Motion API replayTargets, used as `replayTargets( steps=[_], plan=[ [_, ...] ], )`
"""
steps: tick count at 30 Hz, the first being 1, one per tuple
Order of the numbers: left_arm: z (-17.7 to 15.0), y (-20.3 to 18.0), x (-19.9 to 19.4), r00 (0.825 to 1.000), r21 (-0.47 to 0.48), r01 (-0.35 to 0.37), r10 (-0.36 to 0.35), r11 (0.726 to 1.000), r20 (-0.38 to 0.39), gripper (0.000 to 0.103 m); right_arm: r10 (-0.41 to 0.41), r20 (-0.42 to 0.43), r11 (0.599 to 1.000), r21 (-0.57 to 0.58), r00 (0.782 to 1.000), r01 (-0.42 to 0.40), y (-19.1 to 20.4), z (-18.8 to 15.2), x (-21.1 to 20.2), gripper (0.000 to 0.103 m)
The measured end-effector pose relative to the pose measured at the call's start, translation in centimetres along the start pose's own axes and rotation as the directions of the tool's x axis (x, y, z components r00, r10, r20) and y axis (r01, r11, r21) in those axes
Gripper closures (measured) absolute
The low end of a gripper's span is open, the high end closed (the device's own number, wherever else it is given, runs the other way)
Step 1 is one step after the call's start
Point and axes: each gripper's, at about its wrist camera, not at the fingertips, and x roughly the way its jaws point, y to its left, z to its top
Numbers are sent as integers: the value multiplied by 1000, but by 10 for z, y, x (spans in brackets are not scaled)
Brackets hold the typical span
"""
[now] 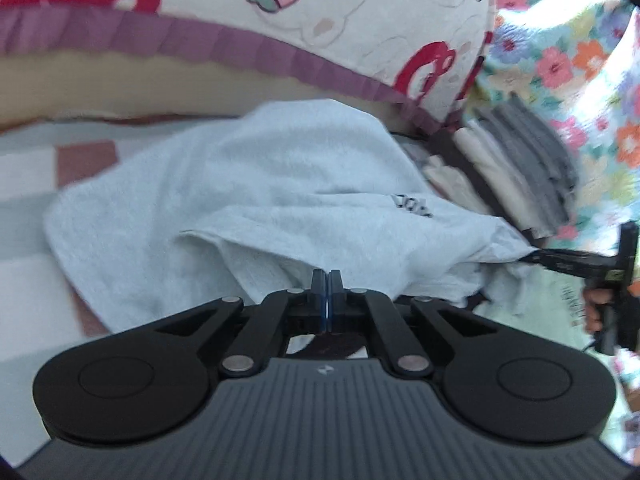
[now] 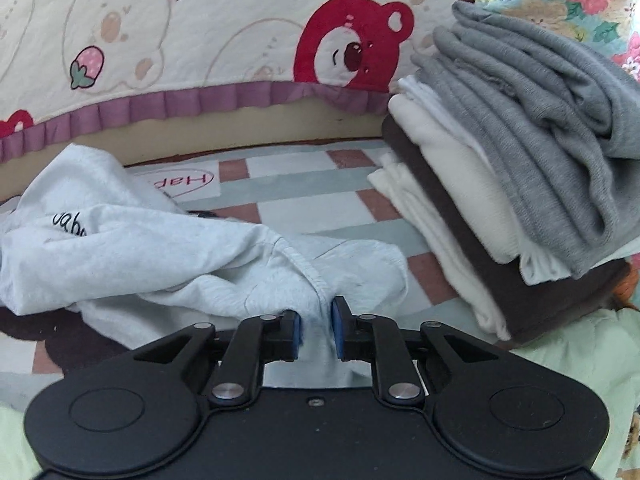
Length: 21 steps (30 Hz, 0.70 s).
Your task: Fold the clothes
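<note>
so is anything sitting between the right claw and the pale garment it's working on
Nothing visible. The right claw is already at the pale grey garment, with a bunched fold of it between the parted pads. The folded stack sits off to the right, clear of it. The left claw is shut at the garment's near edge.

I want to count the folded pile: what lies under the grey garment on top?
Under the grey garment lie white and cream folded pieces, then a dark brown one. Anything lower is hidden.

Crumpled garment (image 2: 132,248) left of folded stack (image 2: 512,200).
</note>
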Motion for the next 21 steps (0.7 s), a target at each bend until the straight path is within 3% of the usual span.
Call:
replayTargets(
  steps=[4,8,11,13,14,15,18,21],
  plan=[
    [-3,16,10,998,-59,-32,29,998,-57,93,7,1,999,-39,1000,-7,9,-2,-1,63],
    [-7,23,24,995,-80,-55,48,995,-92,56,7,-2,996,-94,1000,-7,19,-3,-1,53],
    [-11,22,33,994,-68,-57,50,996,-99,49,-5,-8,992,-124,1000,4,23,-6,0,48],
    [-14,16,37,992,-1,-78,78,997,-98,53,-20,-16,990,-142,1000,18,25,-9,3,40],
    [-15,13,39,991,33,-88,90,996,-96,79,-27,-23,989,-149,999,23,25,-11,5,39],
    [-14,9,38,992,73,-91,97,993,-83,98,-34,-32,988,-153,999,29,25,-12,7,35],
    [-3,-2,17,998,127,-57,55,990,20,102,-44,-58,989,-145,997,36,22,-17,16,34],
    [17,-6,-26,983,97,-51,32,994,182,102,-74,-81,985,-159,994,61,19,-20,25,32]
  ],
)
